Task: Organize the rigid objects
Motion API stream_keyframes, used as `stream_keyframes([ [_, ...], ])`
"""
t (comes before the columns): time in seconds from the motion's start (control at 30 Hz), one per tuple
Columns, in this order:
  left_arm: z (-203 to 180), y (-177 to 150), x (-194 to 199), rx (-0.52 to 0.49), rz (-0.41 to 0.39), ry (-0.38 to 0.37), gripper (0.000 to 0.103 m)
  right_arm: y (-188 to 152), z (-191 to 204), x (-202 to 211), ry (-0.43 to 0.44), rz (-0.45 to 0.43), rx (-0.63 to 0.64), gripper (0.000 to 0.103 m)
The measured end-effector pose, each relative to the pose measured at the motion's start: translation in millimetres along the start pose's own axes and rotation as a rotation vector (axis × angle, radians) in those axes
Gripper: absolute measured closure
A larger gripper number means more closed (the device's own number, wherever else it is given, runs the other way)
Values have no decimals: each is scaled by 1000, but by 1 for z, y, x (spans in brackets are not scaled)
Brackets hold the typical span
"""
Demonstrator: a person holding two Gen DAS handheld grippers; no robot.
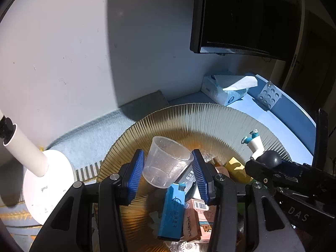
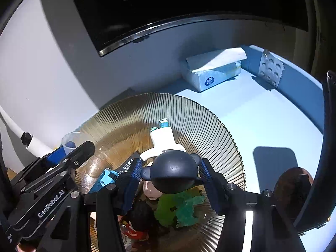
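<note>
My left gripper [image 1: 168, 166] is shut on a clear plastic measuring cup [image 1: 167, 163], held tilted above a ribbed amber glass plate [image 1: 189, 113]. Under it on the plate lie a blue box [image 1: 171, 214], a pink carton [image 1: 198, 218] and a dark packet [image 1: 187, 177]. My right gripper [image 2: 170, 172] is shut on a toy figure with a dark round head [image 2: 173, 171] and white body [image 2: 162, 141], also over the plate [image 2: 210, 126]. A green toy [image 2: 178, 208] lies below it. The figure's white body also shows in the left wrist view [image 1: 255, 143].
A tissue box [image 1: 224, 88] and a silver blister pack [image 1: 269, 95] stand at the back of the blue surface [image 2: 262, 115]. A white lamp base [image 1: 46, 187] stands at the left. A black monitor [image 1: 241, 14] hangs above. A dark round object [image 2: 294, 191] lies right of the plate.
</note>
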State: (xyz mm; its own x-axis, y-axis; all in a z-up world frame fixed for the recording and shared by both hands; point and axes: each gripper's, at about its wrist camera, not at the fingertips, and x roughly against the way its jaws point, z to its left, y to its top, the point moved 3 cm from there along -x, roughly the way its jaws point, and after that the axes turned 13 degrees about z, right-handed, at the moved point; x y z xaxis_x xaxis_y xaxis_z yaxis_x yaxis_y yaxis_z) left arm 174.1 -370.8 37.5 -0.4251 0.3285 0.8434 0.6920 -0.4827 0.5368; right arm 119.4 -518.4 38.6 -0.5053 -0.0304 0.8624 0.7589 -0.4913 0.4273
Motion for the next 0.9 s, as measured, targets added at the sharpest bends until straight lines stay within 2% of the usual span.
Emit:
stream_keyframes([
  [0.07,1,1,3,9,5,-13,40,1,-1,-1,28,11,-10,42],
  [0.1,3,0,7,15,-1,-21,36,1,-3,3,53,5,-20,39],
  [0.3,17,-15,43,30,-38,1,35,-5,-9,46,90,-66,-48,39],
  [0.47,30,-42,94,34,-101,96,35,-23,7,83,118,-101,-12,38],
  [0.7,69,-93,167,90,-175,223,26,-61,71,121,159,-133,120,37],
  [0.9,117,-146,200,206,-147,320,23,-107,134,119,170,-109,256,36],
])
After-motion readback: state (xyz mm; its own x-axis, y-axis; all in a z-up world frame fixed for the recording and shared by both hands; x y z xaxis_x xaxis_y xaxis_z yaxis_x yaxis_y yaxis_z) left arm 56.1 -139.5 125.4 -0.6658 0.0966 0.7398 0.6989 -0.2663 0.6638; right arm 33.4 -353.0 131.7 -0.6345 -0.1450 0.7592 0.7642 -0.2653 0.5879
